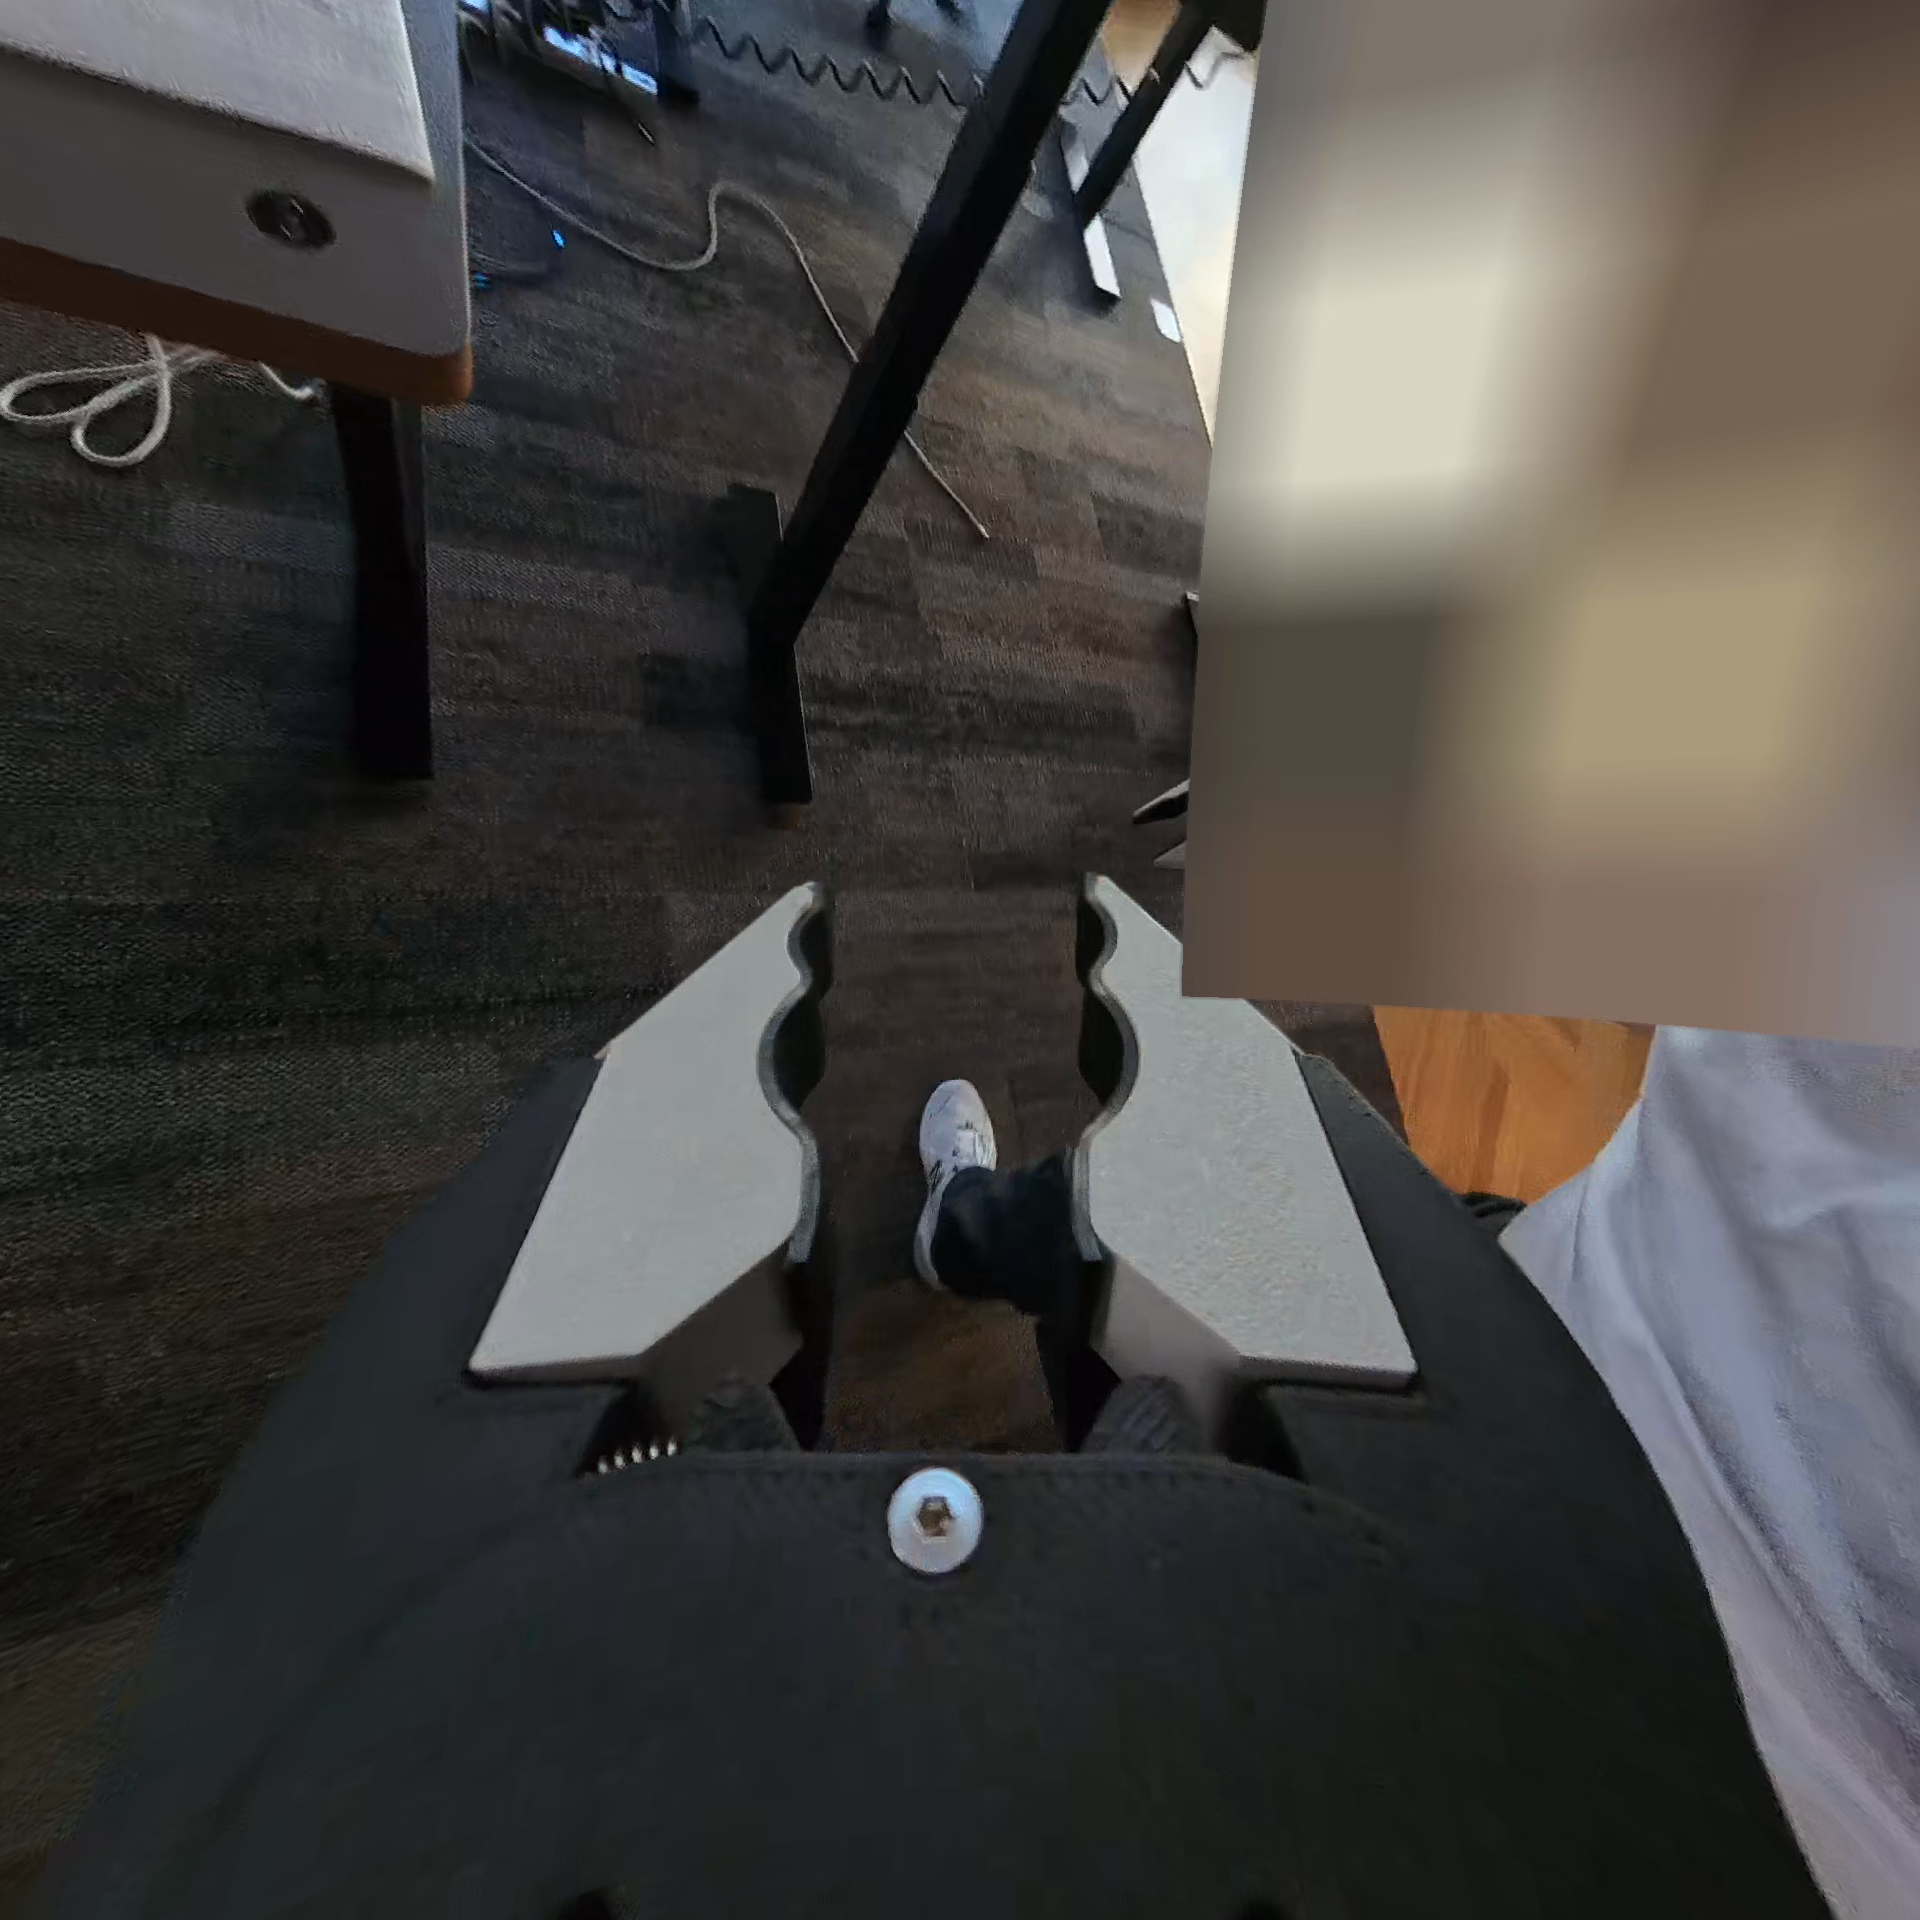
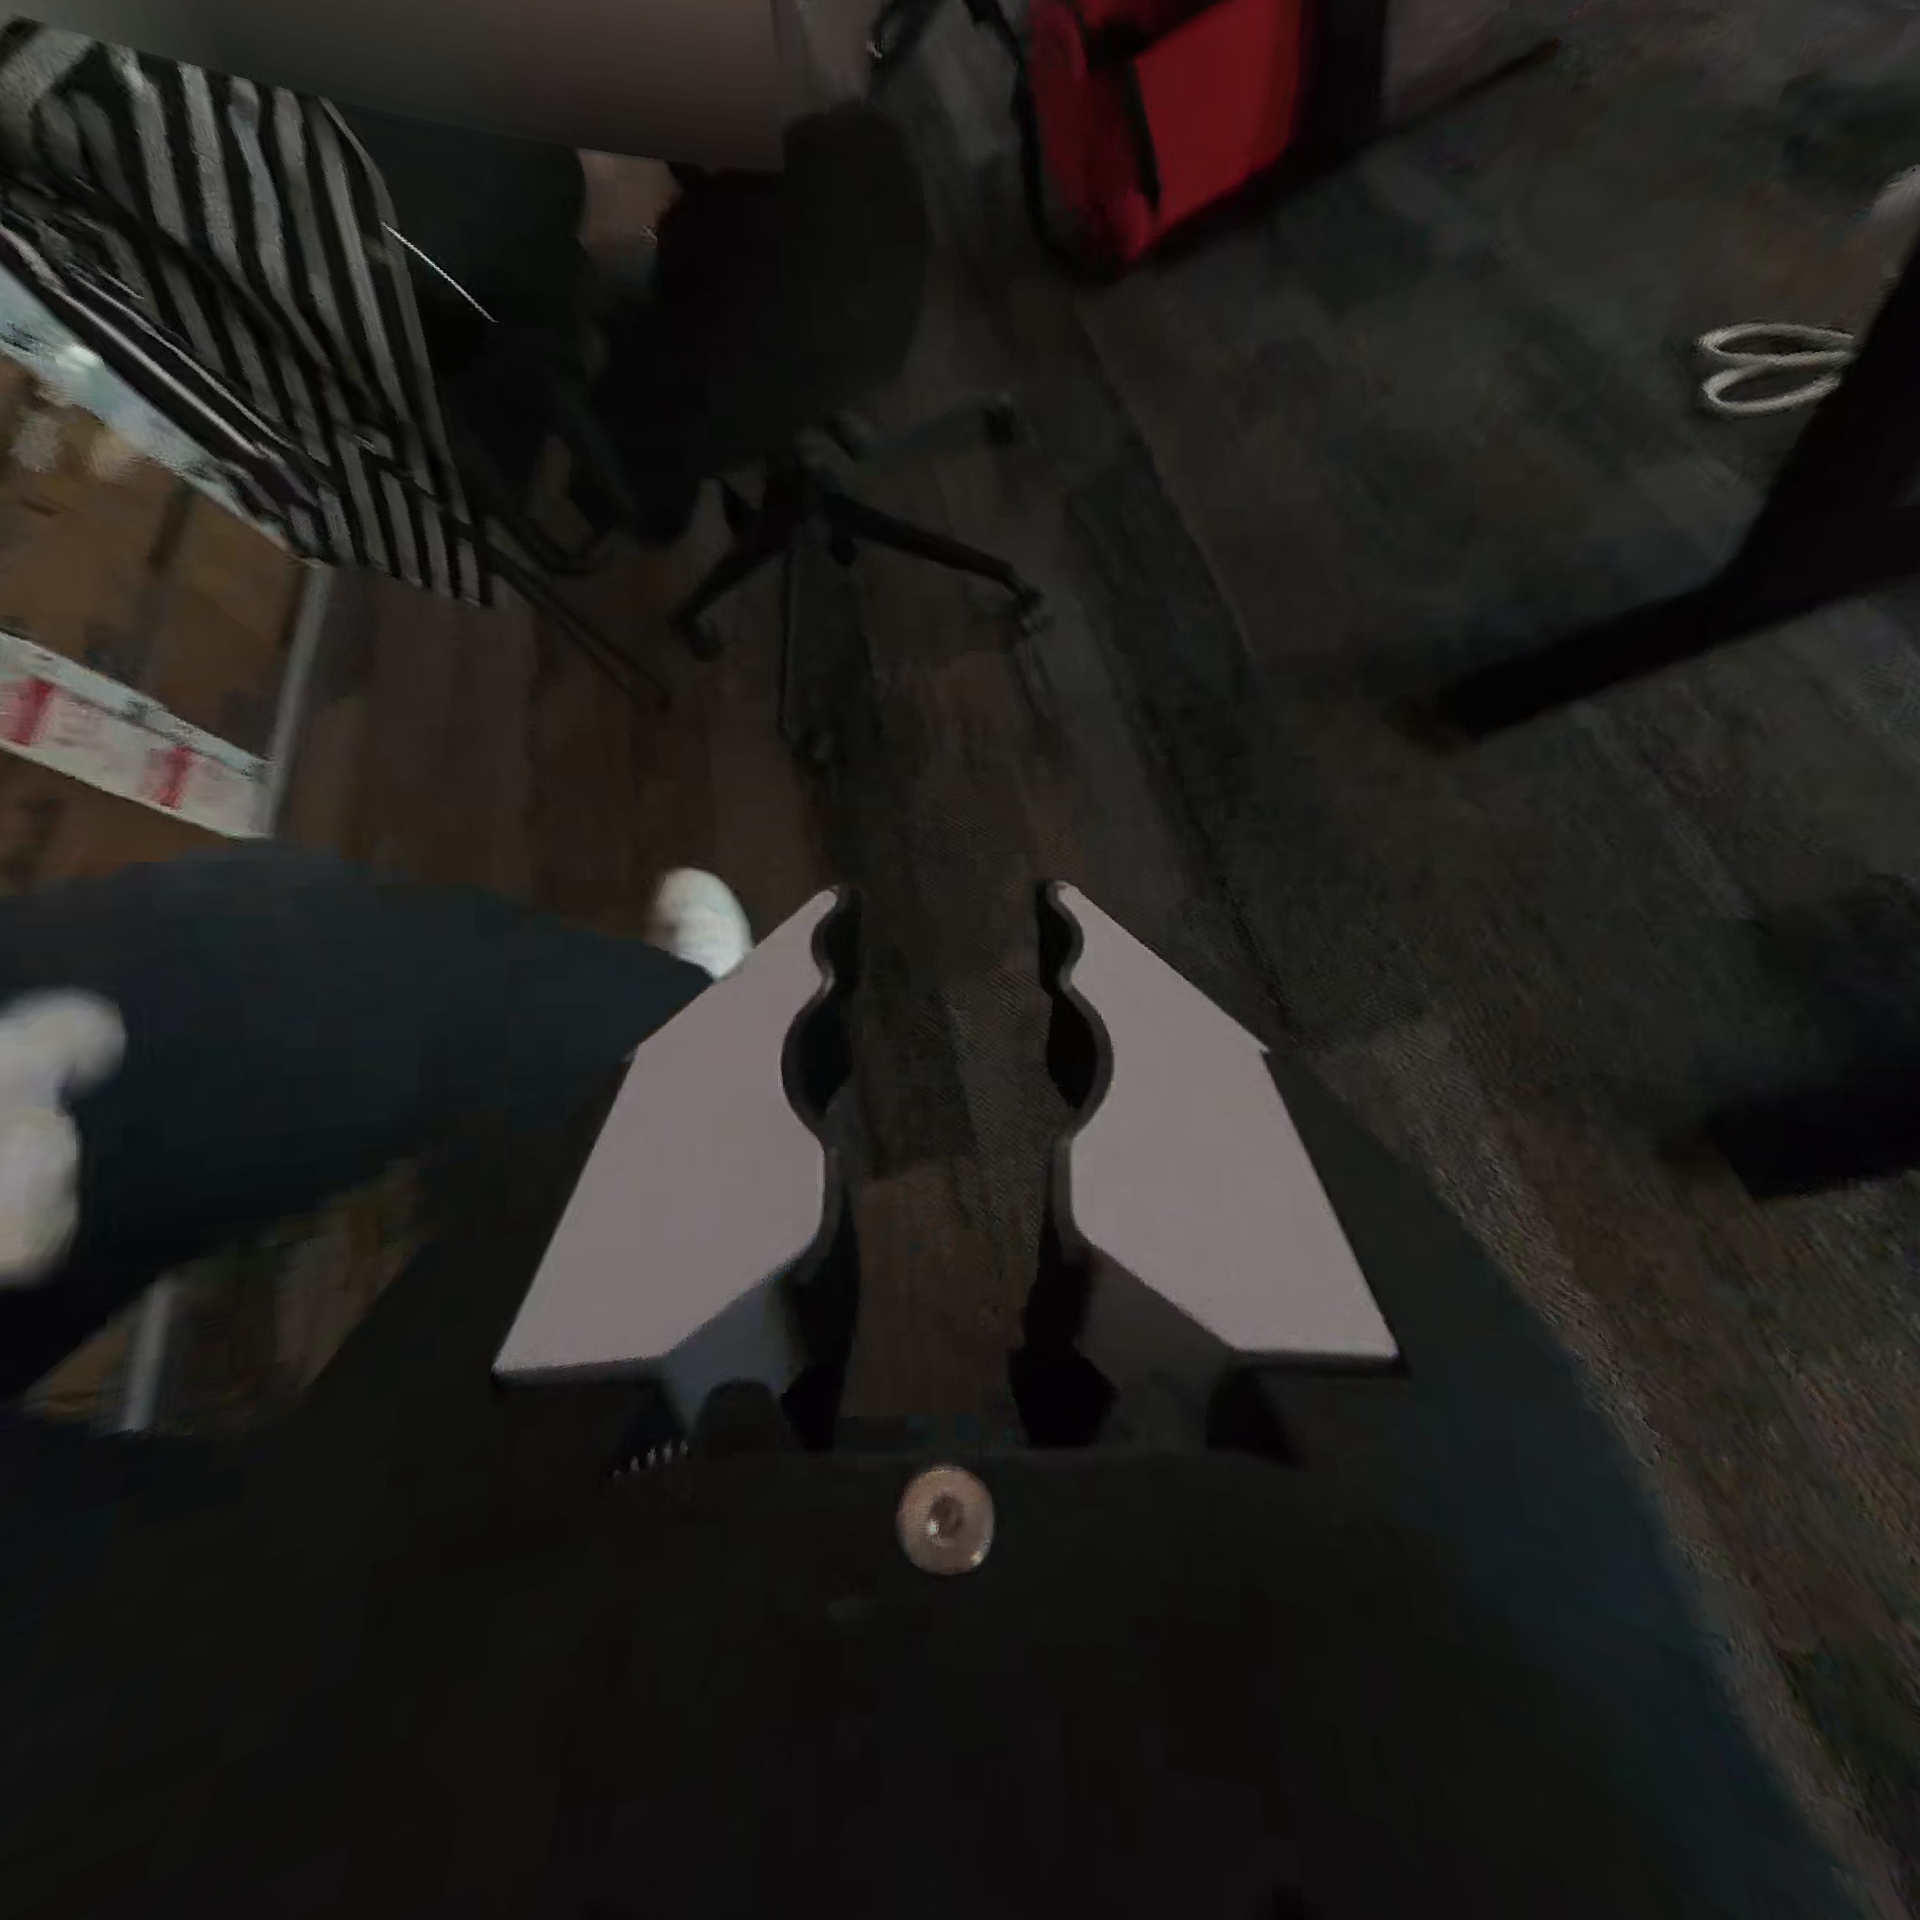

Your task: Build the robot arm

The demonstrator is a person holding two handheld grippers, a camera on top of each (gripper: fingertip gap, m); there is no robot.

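My left gripper (image 1: 954, 904) points down at dark carpet (image 1: 260, 935). Its grey fingers (image 1: 686, 1164) stand apart with nothing between them, so it is open and empty. Through the gap I see a person's white shoe (image 1: 956, 1127) and dark trouser leg far below. My right gripper (image 2: 945, 904) also points down at the carpet (image 2: 1455, 935), open and empty; this view is blurred. A dark trouser leg (image 2: 312, 1018) and a white shoe (image 2: 698, 920) lie to its left. Neither gripper touches anything.
In the left wrist view a white table corner (image 1: 260, 260) with black legs (image 1: 395, 582) stands upper left, a slanted black bar (image 1: 883, 343) crosses the middle, and cables (image 1: 94, 405) lie on the floor. In the right wrist view are a red bag (image 2: 1164, 114), an office chair base (image 2: 831, 520), a striped cloth (image 2: 281, 312) and a black table foot (image 2: 1714, 592). Across from one pair of fingers to the other is roughly 35 centimetres.
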